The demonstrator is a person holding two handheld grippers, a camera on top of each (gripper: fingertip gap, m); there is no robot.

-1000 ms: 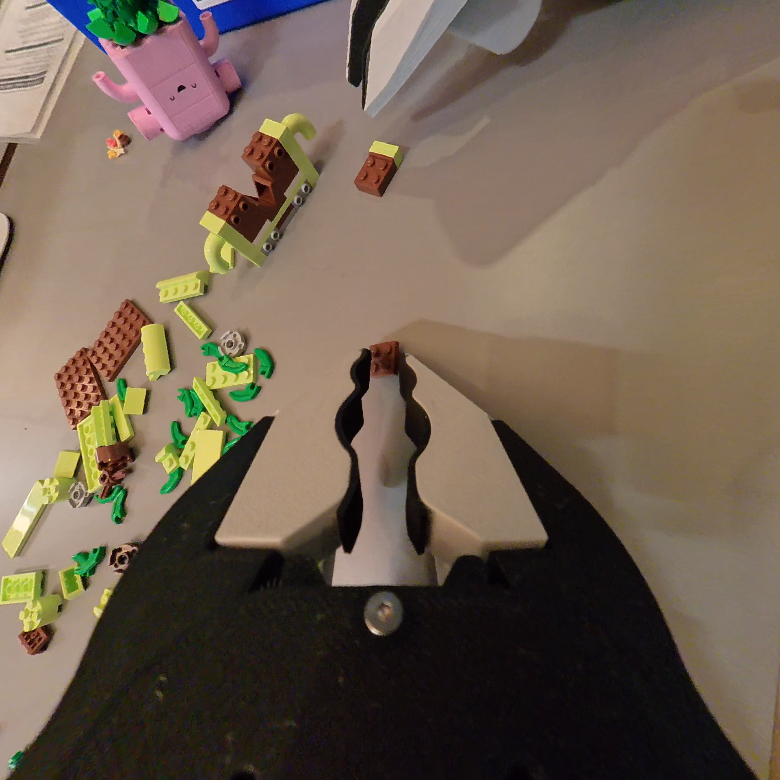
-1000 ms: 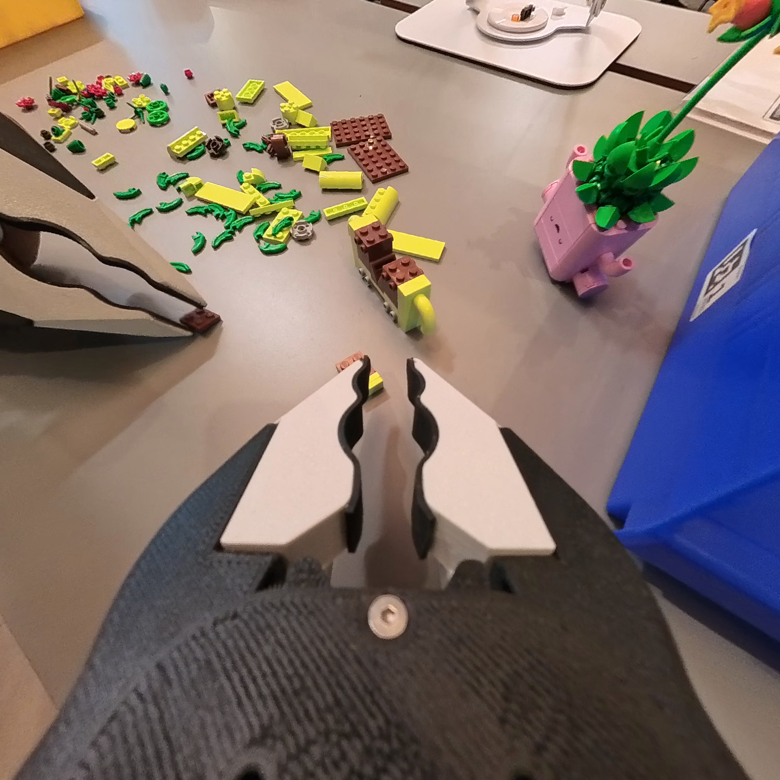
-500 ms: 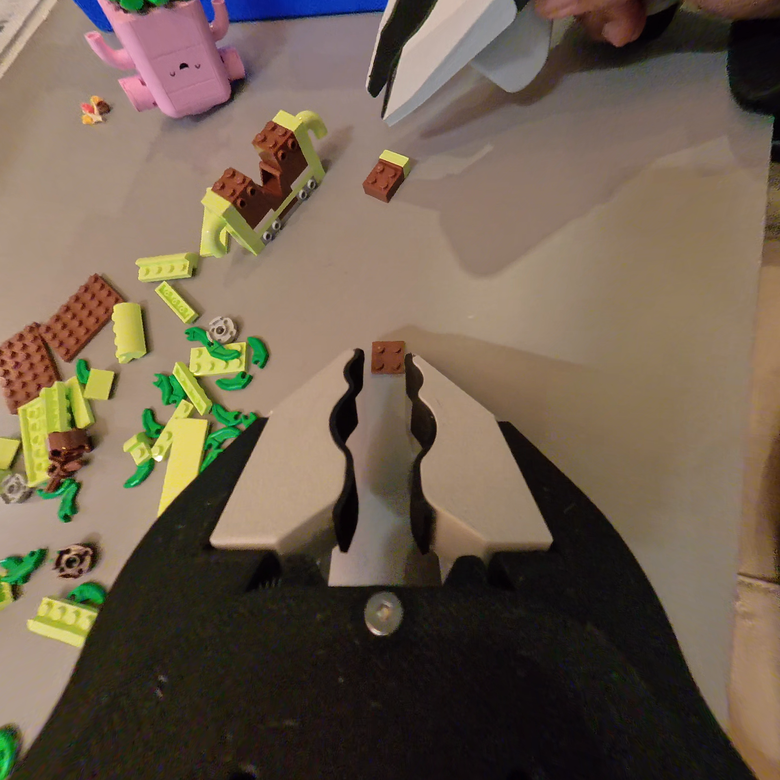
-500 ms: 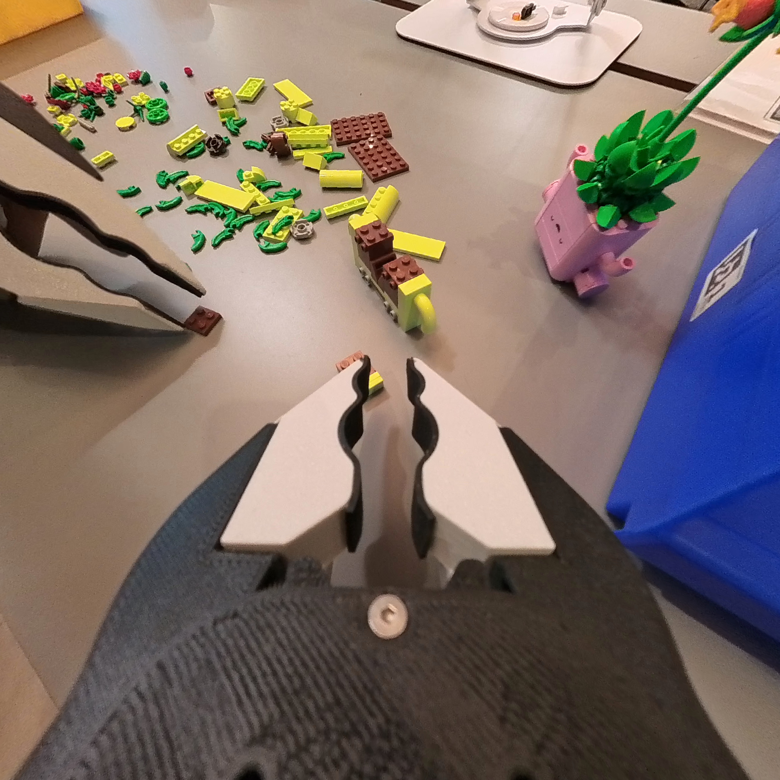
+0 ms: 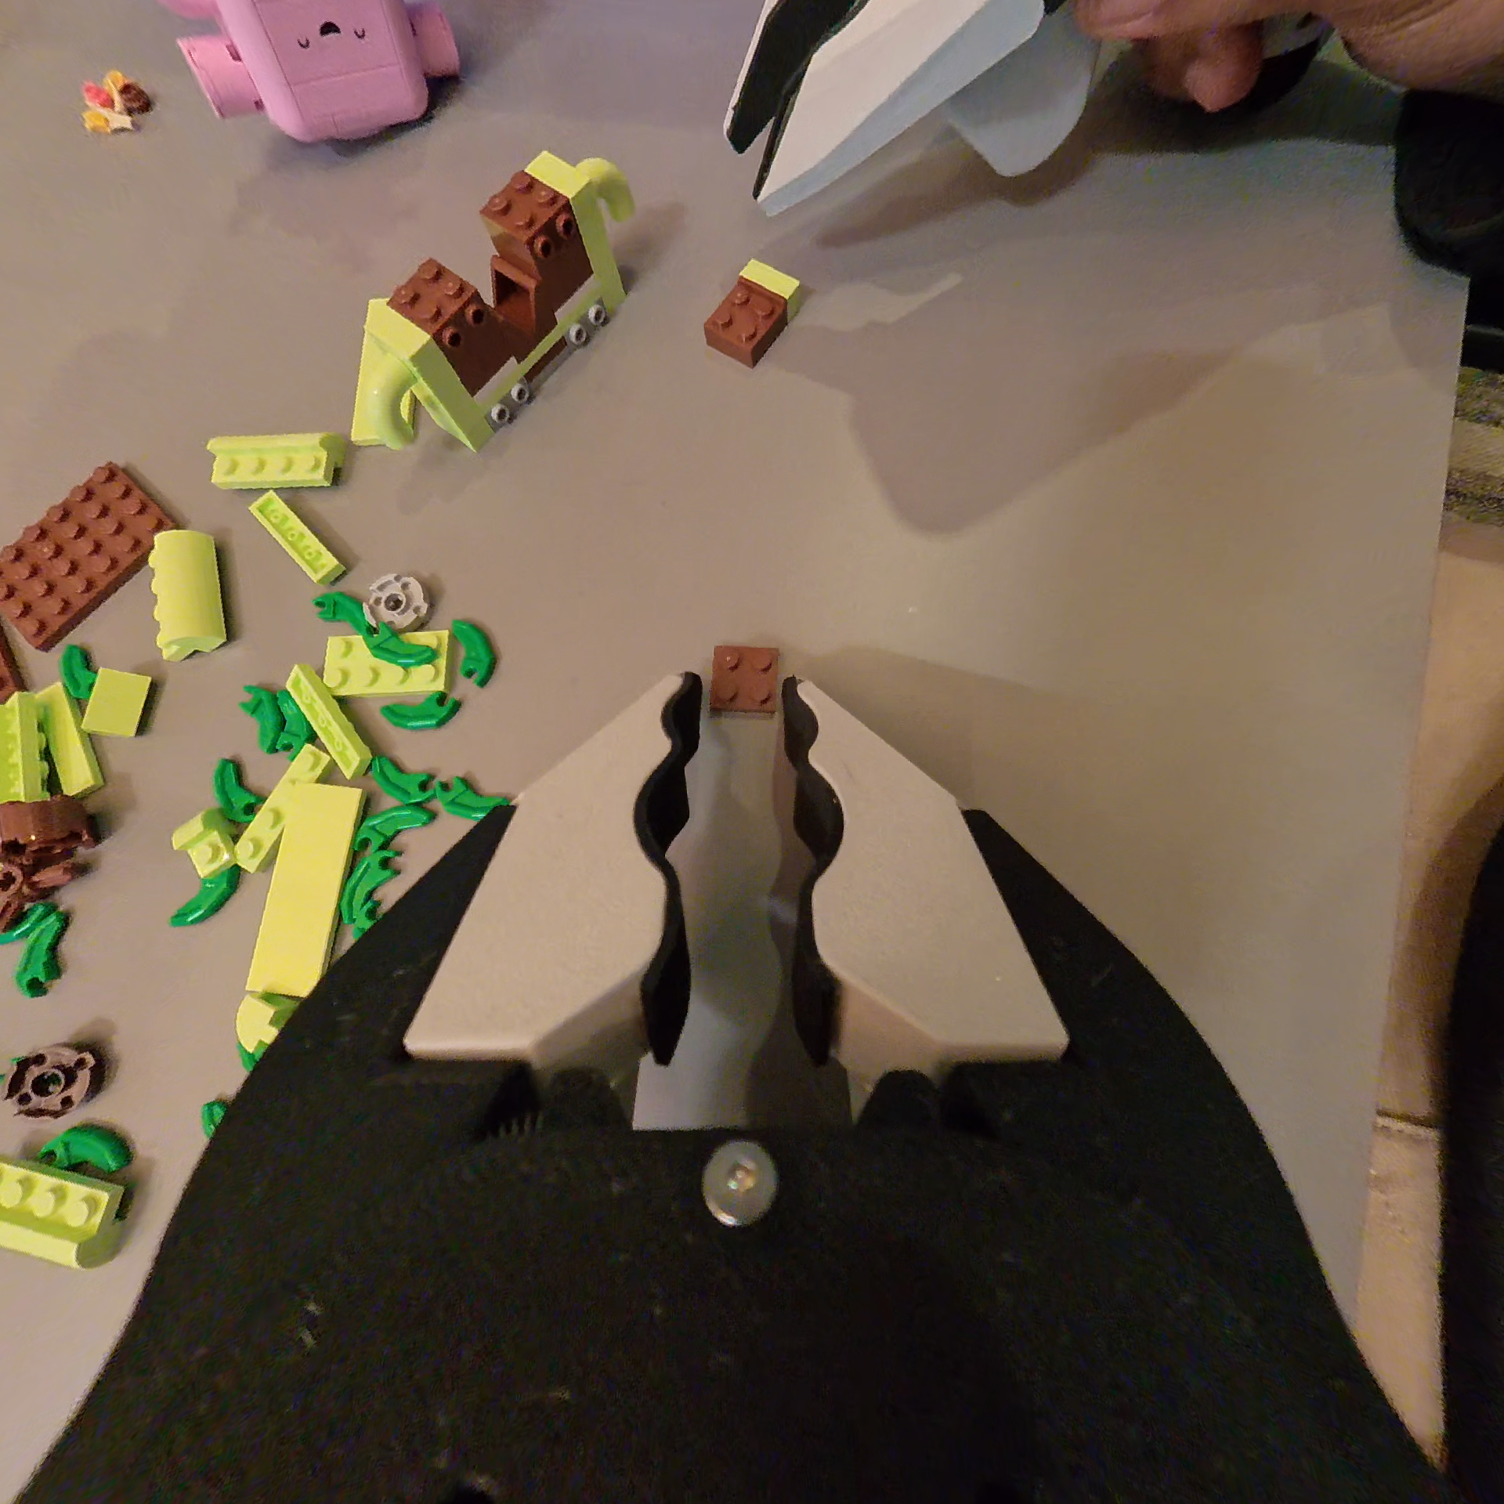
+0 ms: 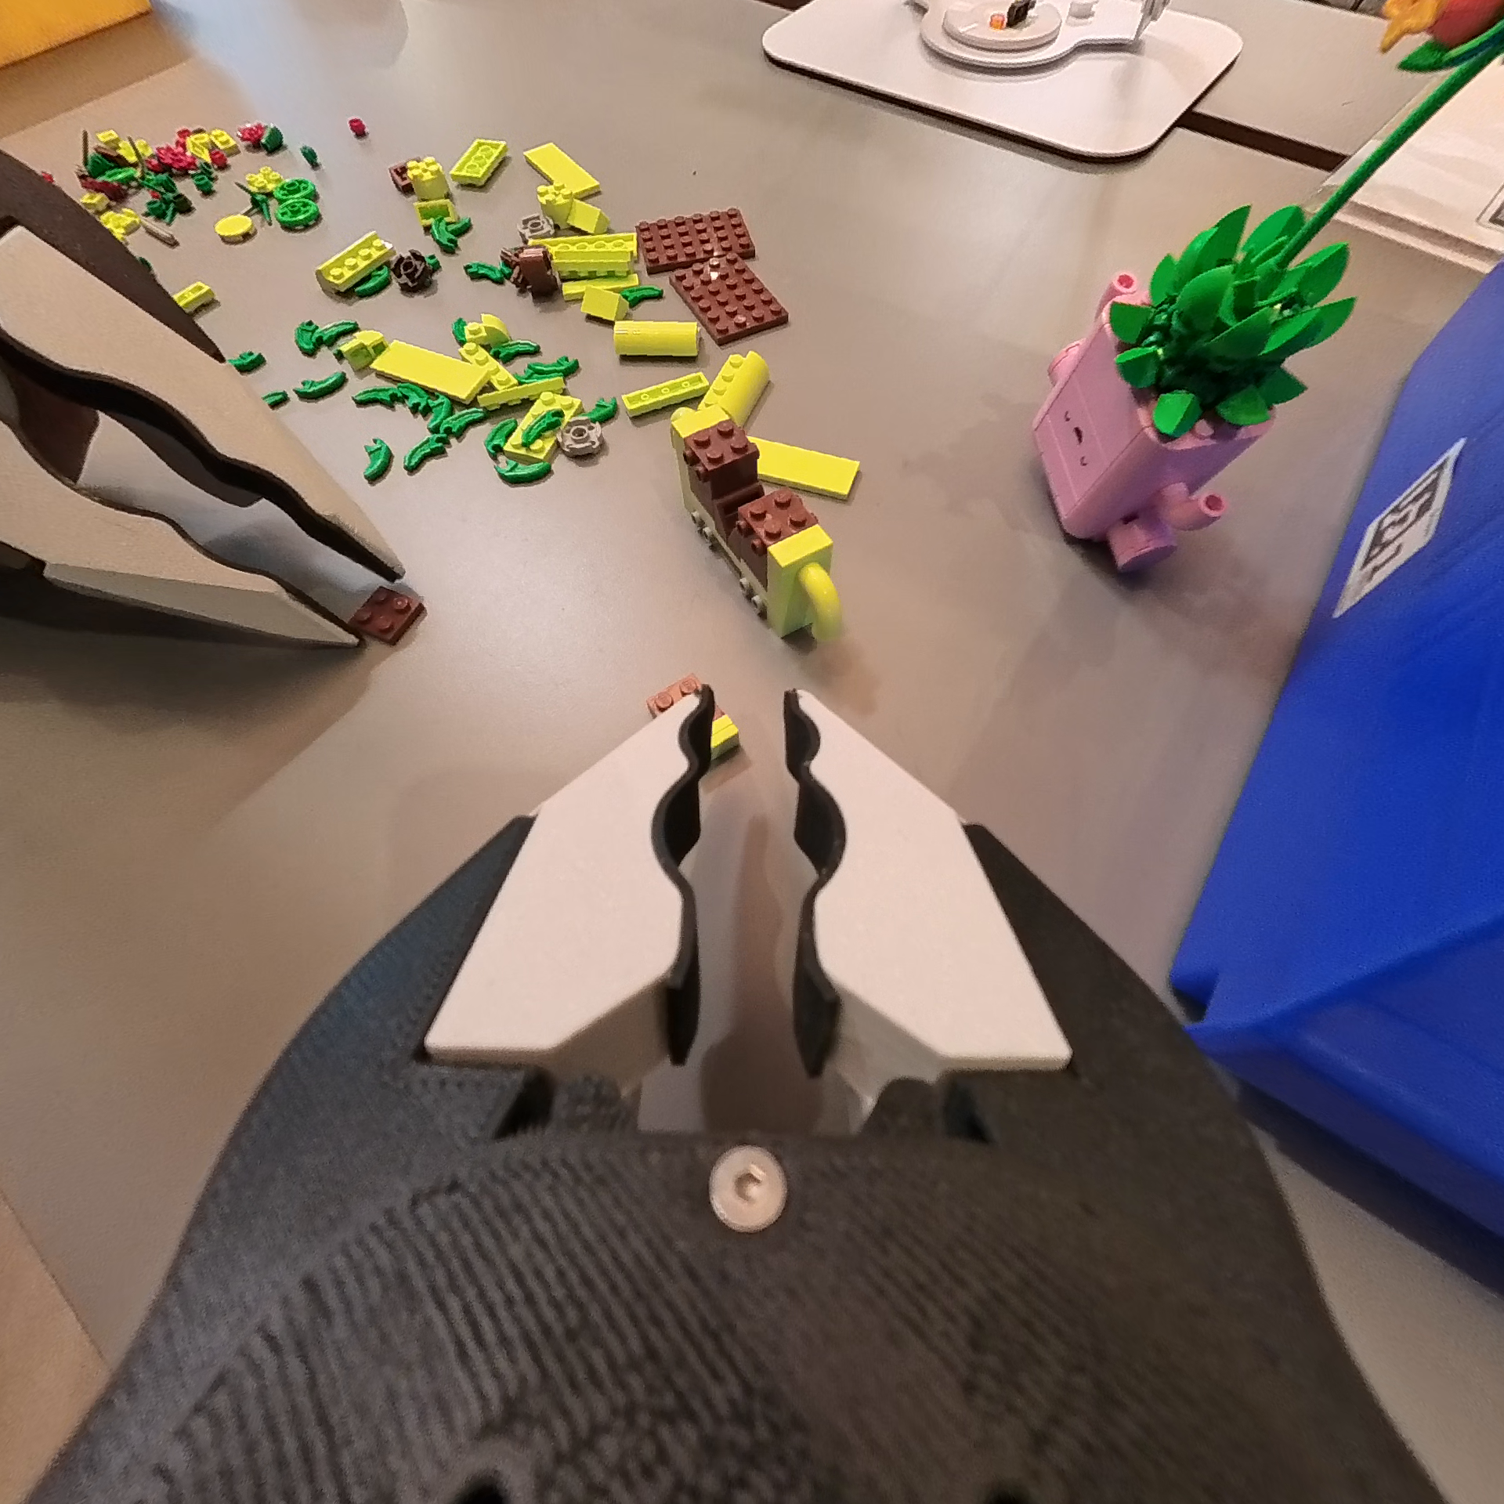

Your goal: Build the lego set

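Counter (image 6: 936, 244): loose bricks (image 6: 488, 382) scattered at far left; half-built block (image 6: 753, 521) just right of them; potted figure (image 6: 1139, 456) farther right; bin (image 6: 1383, 732) at right edge; small plate (image 5: 744, 680) at left gripper (image 5: 739, 692) tips; stacked pair (image 5: 750, 311) before right gripper (image 6: 745, 708), near half-built block

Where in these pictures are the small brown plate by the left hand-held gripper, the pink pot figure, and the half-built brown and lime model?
small brown plate (image 5: 744, 680), left wrist view, its studded top.
pink pot figure (image 6: 1095, 460), right wrist view, its face side.
brown and lime model (image 5: 496, 305), left wrist view, its brown bricks.
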